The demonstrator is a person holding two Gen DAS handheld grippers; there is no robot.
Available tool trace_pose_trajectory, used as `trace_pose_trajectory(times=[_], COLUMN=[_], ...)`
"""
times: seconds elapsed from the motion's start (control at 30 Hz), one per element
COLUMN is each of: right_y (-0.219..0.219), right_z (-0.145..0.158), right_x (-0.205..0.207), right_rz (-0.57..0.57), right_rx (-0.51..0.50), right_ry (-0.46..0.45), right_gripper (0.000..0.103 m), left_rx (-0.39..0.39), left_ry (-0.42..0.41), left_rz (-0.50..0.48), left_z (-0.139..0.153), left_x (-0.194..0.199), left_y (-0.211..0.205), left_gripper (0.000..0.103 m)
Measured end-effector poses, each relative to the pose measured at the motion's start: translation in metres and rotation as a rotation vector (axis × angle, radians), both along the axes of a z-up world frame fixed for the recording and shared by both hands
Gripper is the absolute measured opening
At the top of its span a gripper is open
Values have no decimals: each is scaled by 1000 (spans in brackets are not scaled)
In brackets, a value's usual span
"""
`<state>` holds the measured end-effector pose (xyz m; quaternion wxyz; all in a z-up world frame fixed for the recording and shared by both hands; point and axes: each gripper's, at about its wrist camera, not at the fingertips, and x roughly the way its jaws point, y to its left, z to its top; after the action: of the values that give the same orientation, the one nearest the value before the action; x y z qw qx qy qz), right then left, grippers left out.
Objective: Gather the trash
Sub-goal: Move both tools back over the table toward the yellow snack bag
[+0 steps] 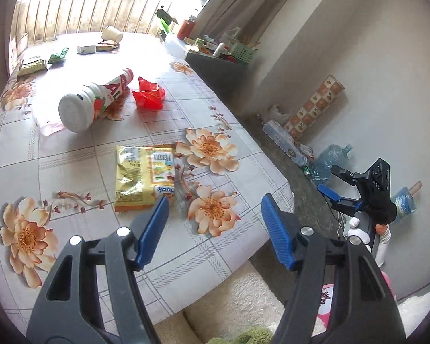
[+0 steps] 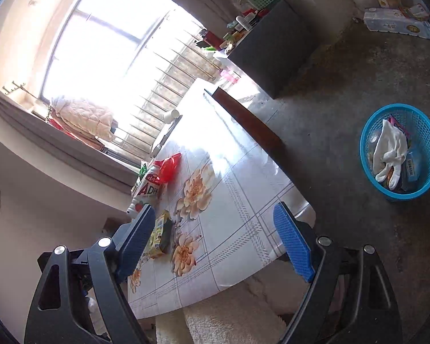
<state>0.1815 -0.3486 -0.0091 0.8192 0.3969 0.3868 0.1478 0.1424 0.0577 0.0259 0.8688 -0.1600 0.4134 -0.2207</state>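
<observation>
The yellow snack packet [image 1: 142, 178] is seen flat on the flowered table [image 1: 71, 154] in the left wrist view, just past the left gripper [image 1: 215, 212]. Its jaws are held apart and nothing is between them. The packet looks light, thin and crinkly, so an edge is best pinched.

In the right wrist view, the right gripper [image 2: 215, 238] is spread wide and empty too. The packet [image 2: 160, 233] lies by its left finger. A blue basket [image 2: 371, 154] with trash is seen on the floor.

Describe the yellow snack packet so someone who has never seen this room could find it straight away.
Start at the table with the floral cloth and go to its near end, by the printed orange flowers. The yellow snack packet lies flat there, just ahead of the left gripper. It is the only yellow wrapper; the white bottle and red wrapper lie farther back.
</observation>
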Motion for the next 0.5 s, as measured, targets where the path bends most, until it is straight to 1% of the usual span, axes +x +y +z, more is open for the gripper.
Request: trace_pose_trajectory(times=[0.1, 0.2, 0.37, 0.47, 0.5], right_y=[38, 74, 126, 149, 154], right_z=[2, 1, -7, -11, -12], right_x=[15, 28, 53, 64, 68], right_rz=[77, 150, 259, 292, 298], right_rx=[35, 48, 7, -32, -50], right_ry=[16, 36, 93, 117, 120], right_gripper=[82, 82, 82, 82, 79], left_rx=[-6, -7, -43, -59, -54], left_ry=[-1, 7, 57, 73, 77], left_rz=[53, 86, 146, 173, 181], left_z=[-9, -22, -54, -65, -68], left_x=[-4, -5, 12, 31, 39], left_y=[20, 34, 43, 46, 46], left_gripper=[63, 63, 63, 62, 61])
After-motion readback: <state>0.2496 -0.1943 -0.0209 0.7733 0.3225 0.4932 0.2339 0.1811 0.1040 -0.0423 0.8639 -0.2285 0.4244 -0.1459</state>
